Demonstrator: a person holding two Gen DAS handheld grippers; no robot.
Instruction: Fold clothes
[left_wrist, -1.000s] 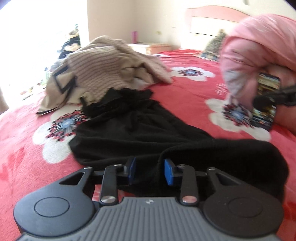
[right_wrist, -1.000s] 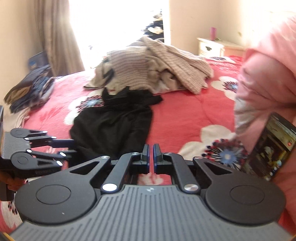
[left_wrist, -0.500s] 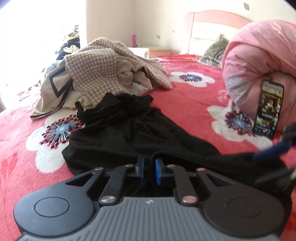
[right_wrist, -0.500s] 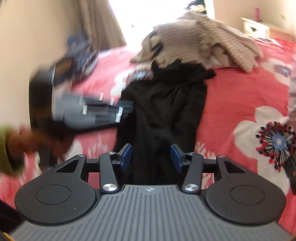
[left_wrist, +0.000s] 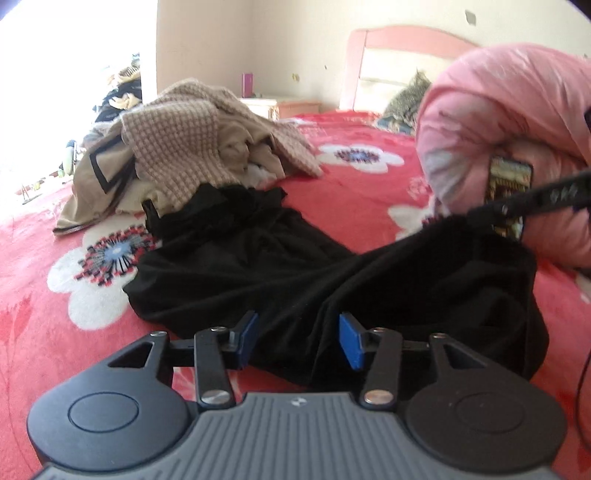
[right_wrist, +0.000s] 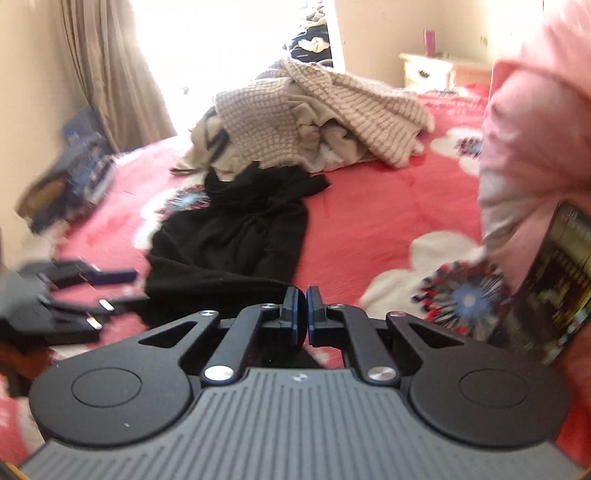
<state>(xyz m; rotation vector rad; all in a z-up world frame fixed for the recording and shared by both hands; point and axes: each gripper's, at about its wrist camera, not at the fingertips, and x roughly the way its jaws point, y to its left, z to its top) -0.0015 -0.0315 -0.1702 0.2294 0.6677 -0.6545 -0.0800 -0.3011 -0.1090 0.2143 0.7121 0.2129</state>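
Low over the red flowered bed (left_wrist: 362, 206), I have both grippers tilted downward. My left gripper (left_wrist: 298, 341) has its jaws opening, the one black garment (left_wrist: 258, 266) lying under and between them, its blue pads clear of the cloth. My right gripper (right_wrist: 302, 314) has its jaws together, pinching a black edge of that garment and lifting it into a ridge. Beyond it I count one heap of beige clothes (left_wrist: 184, 147), one pink quilt roll (left_wrist: 509, 122) and one phone (right_wrist: 550, 288) propped against the roll.
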